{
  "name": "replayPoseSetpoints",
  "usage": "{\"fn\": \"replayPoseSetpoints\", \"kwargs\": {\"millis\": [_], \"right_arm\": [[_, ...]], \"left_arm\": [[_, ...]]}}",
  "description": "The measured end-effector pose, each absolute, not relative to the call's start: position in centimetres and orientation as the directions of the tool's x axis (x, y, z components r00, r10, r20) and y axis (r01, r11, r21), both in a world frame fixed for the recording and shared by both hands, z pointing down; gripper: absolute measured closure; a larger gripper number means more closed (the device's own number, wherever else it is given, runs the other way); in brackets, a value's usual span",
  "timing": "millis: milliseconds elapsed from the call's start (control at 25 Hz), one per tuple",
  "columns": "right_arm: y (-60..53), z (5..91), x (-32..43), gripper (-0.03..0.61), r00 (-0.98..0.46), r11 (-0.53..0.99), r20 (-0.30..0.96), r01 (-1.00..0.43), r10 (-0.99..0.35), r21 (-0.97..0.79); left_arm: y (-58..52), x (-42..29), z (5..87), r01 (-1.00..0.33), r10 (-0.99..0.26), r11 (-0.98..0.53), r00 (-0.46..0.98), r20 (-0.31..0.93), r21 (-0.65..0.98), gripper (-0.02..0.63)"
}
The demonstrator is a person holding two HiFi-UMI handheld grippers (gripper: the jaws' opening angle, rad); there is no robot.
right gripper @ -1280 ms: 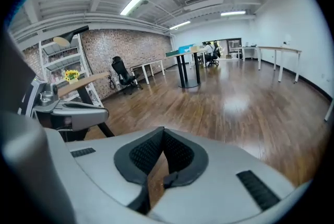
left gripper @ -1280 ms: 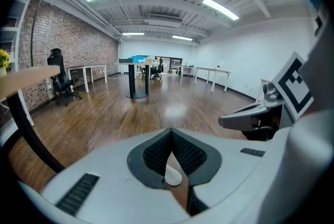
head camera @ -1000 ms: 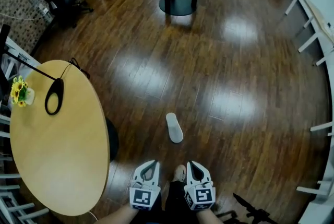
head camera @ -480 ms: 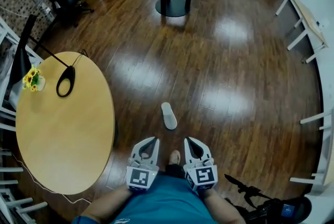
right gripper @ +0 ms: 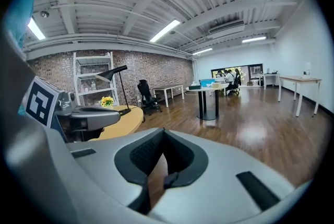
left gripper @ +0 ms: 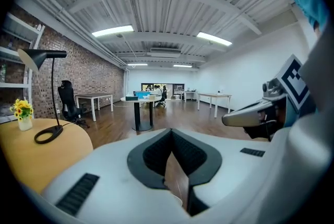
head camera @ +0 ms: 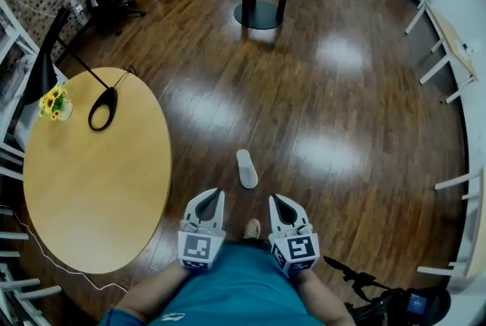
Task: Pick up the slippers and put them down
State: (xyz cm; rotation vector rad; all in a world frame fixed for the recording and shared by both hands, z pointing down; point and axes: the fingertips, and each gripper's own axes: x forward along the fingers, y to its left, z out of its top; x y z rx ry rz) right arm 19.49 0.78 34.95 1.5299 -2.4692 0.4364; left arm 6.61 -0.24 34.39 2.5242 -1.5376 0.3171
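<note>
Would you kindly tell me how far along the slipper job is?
Nothing looks done: one slipper lies on the wood floor ahead of the person. Nothing is in hand: left tool and right tool are both shut and empty. Picking it up and putting it down remains.

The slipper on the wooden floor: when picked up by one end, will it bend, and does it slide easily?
The slipper looks thin and flat, so it probably is light and may droop when held by one end. On the glossy floor it could slide if pushed.
</note>
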Motion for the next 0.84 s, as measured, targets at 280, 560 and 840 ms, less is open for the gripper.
{"fn": "replayPoseSetpoints", "kwargs": {"millis": [280,560,840], "right_arm": [[0.4,33.8,19.7,0.568,-0.422,0.399,0.295,-0.907,-0.857,-0.139],[-0.5,33.7,20.2,0.568,-0.401,0.374,0.289,-0.916,-0.869,-0.145],[0.3,33.7,22.8,0.568,-0.347,0.321,0.285,-0.937,-0.894,-0.136]], "left_arm": [[0.0,6.8,33.7,-0.874,-0.842,-0.484,0.475,0.254,0.031,0.607],[-1.1,6.8,34.4,-0.865,-0.831,-0.503,0.482,0.278,-0.002,0.607],[-1.2,9.2,34.7,-0.835,-0.8,-0.551,0.534,0.275,0.018,0.607]]}}
